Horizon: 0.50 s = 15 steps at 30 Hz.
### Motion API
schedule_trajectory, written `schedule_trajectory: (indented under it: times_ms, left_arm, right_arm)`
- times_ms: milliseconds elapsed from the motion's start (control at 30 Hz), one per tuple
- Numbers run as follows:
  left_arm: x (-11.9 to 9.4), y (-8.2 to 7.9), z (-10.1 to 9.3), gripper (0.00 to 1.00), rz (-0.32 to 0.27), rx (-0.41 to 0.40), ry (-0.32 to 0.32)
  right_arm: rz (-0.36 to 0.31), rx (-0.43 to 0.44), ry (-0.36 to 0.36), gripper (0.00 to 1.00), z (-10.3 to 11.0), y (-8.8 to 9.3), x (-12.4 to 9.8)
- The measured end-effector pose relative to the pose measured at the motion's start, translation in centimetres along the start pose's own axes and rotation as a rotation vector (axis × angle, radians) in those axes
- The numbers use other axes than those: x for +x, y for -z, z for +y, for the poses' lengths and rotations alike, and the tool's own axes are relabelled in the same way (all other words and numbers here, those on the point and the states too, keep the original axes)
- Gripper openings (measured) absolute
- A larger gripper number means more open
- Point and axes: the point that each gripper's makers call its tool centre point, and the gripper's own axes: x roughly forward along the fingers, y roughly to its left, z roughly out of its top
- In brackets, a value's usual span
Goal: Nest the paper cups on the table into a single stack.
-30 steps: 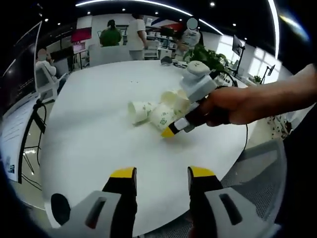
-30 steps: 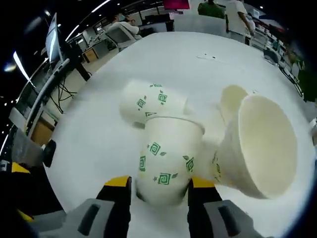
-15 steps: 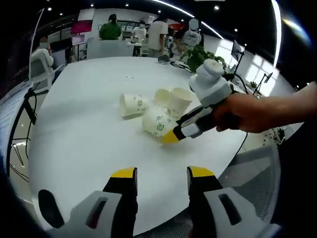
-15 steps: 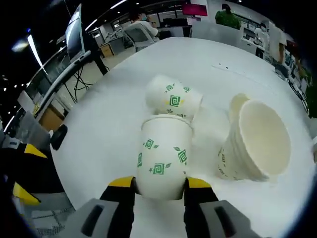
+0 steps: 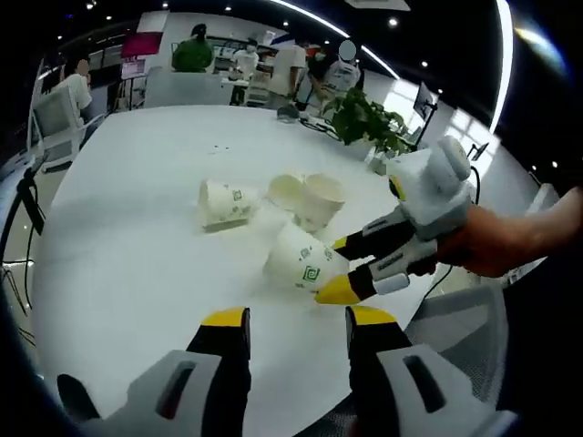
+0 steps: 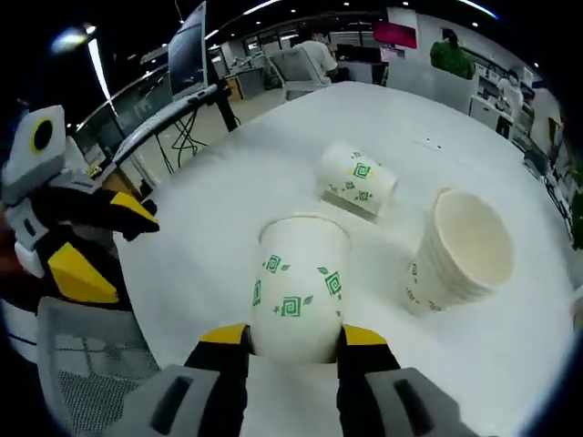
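Note:
My right gripper (image 6: 293,337) is shut on a white paper cup (image 6: 297,284) with green square prints, gripped near its base with the mouth pointing away. In the left gripper view the same cup (image 5: 299,260) is held low over the white table (image 5: 137,255), with the right gripper (image 5: 340,269) coming in from the right. A single cup (image 5: 223,202) lies on its side farther back, and beside it is a nested stack (image 5: 317,197), seen from the other side as the stack (image 6: 465,250). My left gripper (image 5: 297,319) is open and holds nothing.
The round table's near edge (image 5: 301,410) runs just below my left jaws. A potted plant (image 5: 369,118) and cables sit at the far right rim. Several people stand behind the table. A grey chair (image 6: 100,364) and a monitor (image 6: 191,50) are off the table's side.
My right gripper has drawn the held cup away from the lying cup and the stack, toward the table's near side. The lying cup and stack have stayed put.

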Motion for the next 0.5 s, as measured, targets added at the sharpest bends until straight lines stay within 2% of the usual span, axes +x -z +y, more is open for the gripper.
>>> schedule_trajectory:
  times_ms: [133,233,500]
  left_arm:
    - [0.6,-0.8,-0.6,0.41,-0.003,0.002,0.038]
    - [1.0,-1.6,-0.2,0.42,-0.009,0.0,0.054]
    - [1.5,-1.8,-1.3,0.45,0.031,0.004,0.122]
  right_arm:
    - [0.002,-0.043,-0.028,0.36,0.8,0.2,-0.1]
    - [-0.011,-0.079,-0.053,0.36,1.9,0.2,-0.6]
    - [-0.046,-0.204,-0.08,0.36,3.0,-0.2,-1.8]
